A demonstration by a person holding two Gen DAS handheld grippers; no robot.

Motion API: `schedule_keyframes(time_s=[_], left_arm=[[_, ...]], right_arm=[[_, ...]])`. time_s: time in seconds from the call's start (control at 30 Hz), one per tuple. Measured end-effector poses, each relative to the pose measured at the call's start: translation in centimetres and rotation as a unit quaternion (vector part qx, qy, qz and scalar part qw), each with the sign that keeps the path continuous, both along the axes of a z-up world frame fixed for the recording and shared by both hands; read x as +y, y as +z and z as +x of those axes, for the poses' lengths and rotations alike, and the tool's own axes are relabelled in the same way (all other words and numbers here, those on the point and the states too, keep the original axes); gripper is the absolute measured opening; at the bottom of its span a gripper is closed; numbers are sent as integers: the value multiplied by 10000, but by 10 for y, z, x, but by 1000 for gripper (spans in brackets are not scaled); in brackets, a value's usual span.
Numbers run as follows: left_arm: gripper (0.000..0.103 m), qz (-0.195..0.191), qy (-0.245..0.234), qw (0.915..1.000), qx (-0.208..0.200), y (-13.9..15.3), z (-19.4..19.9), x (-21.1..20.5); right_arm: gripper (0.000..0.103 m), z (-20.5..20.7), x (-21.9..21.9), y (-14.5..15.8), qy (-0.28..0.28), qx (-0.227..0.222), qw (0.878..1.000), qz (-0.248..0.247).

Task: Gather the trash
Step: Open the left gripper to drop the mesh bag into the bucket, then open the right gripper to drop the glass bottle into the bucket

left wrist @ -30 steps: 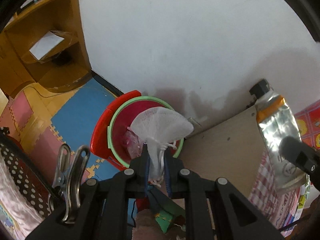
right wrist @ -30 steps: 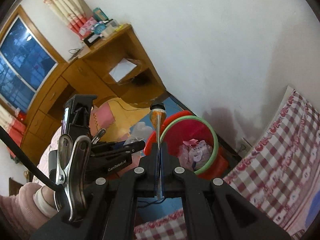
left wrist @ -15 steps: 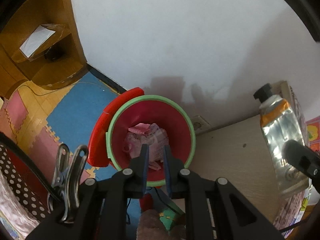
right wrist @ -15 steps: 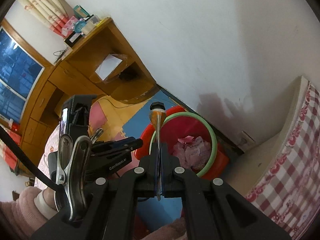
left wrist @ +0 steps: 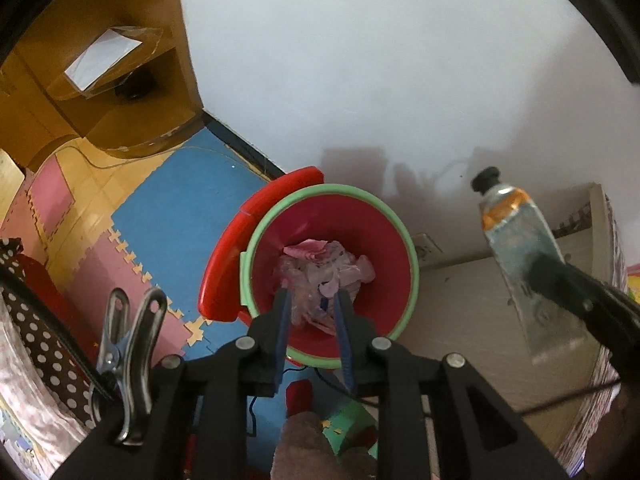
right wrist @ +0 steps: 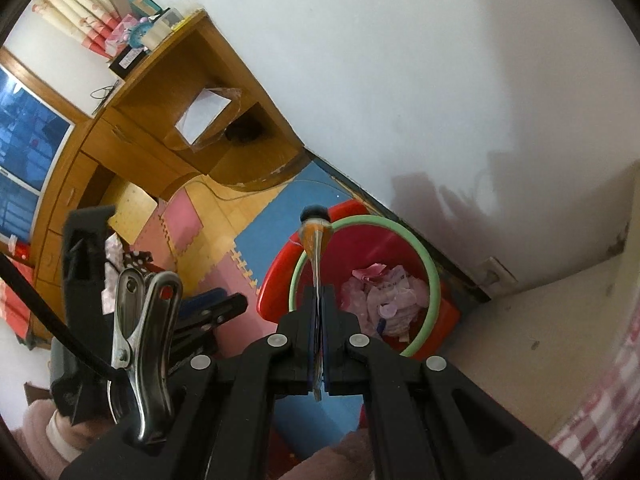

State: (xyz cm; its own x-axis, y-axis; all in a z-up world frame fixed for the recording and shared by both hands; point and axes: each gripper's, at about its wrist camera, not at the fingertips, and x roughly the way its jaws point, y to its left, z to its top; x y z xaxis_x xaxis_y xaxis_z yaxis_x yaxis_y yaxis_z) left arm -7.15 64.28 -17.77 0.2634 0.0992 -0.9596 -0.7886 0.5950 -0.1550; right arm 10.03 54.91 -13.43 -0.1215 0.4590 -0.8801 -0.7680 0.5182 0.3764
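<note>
A red bin with a green rim stands on the floor by the wall, holding crumpled pink and white trash. My left gripper hangs right above it, pointing steeply down. Its jaws are opening and nothing is between them. My right gripper is shut on the flat end of a silver tube with an orange band and a black cap. The tube's cap reaches over the left rim of the bin. In the left wrist view the tube hangs to the right of the bin. The left gripper shows at the left in the right wrist view.
A white wall rises just behind the bin, with a socket low on it. A beige bed panel and a checked cover lie to the right. Coloured foam mats cover the floor, and a wooden desk stands at the left.
The white wad held in my left gripper one second ago is gone from its jaws, which now stand apart. Both grippers have sunk closer to the bin.
</note>
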Motion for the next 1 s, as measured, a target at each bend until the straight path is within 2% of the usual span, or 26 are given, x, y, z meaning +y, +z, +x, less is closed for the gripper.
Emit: schedule_keyframes(time_s=[0.13, 0.43, 0.7, 1.0], left_arm=[[23, -45, 51, 10000, -10, 3, -7, 1], [23, -42, 130, 9999, -54, 10, -14, 2], [23, -27, 56, 9999, -131, 22, -13, -6], [22, 136, 36, 9994, -304, 49, -19, -28]], right_arm=[[6, 0, 3, -5, -37, 137, 9999, 57], [10, -10, 2, 6, 36, -19, 9999, 160], [11, -24, -11, 24, 21, -218, 9993, 301], [11, -45, -40, 53, 85, -554, 9965, 627]])
